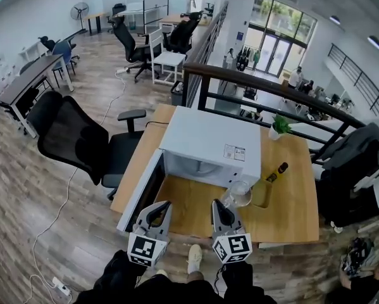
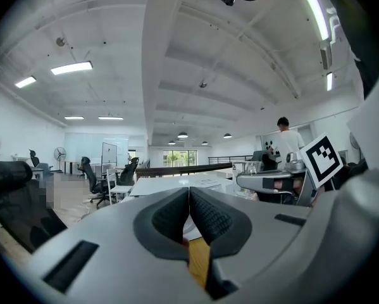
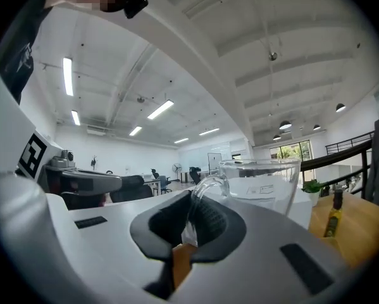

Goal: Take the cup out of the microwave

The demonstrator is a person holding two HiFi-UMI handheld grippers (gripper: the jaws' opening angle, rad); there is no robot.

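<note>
Right tongs (image 1: 222,204) are clenched on the handle (image 3: 200,190) of the clear glass cup (image 1: 238,194). In the right gripper view the thin glass loop sits pinched btwn the dark pads (image 3: 209,219), w/ the cup body upright just beyond the tips. Head view puts the cup outside the microwave (image 1: 211,145), near its front right corner and over the wooden worktop (image 1: 290,211); can't tell whether its base touches the wood. Left tongs (image 1: 159,209) are clenched too, pads meeting w/ nothing gripped, which is clear in the left gripper view (image 2: 188,215). They sit beside the right pair, in front of the microwave's opening. Microwave door (image 1: 142,192) is swung wide open to the left, past the worktop edge. An olive-coloured item (image 1: 262,195) lies just right of the cup; can't tell what it is. A dark bottle (image 1: 278,171) w/ a yellow top lies on the worktop a bit further right, and a small potted plant (image 1: 279,126) is at the far edge by the dark railing (image 1: 271,87). Black office chair (image 1: 75,138) stands on the wood floor left of the worktop.
</note>
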